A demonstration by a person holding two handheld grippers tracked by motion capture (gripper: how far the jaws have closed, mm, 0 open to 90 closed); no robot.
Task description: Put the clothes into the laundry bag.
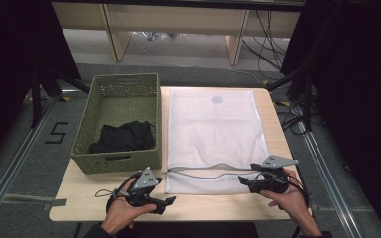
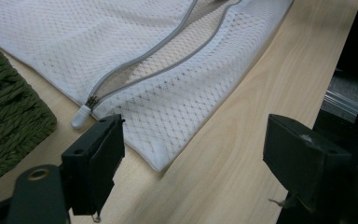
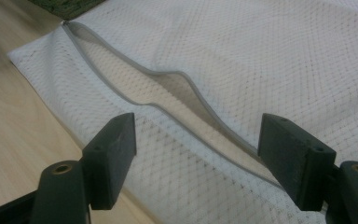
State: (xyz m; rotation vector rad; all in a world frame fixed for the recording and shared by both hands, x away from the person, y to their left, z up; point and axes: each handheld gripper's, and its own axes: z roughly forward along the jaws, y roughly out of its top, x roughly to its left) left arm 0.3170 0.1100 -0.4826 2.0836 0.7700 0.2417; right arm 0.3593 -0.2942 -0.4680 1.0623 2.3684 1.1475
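A white mesh laundry bag (image 1: 213,129) lies flat on the wooden table, its grey zipper (image 1: 203,171) unzipped along the near edge. The zipper pull (image 2: 81,114) rests at the bag's left corner. My left gripper (image 1: 167,203) hovers open over the table just short of that corner, the bag's corner (image 2: 158,140) lying between its jaws in the left gripper view. My right gripper (image 1: 243,182) is open at the bag's right near end, its jaws on either side of the gaping zipper opening (image 3: 177,93). A black garment (image 1: 124,136) sits in the green woven basket (image 1: 119,163).
The basket stands left of the bag and its corner (image 2: 9,126) is close to my left gripper. The table's front edge runs just below both hands. Dark curtains and cables flank the table; wooden furniture legs stand beyond.
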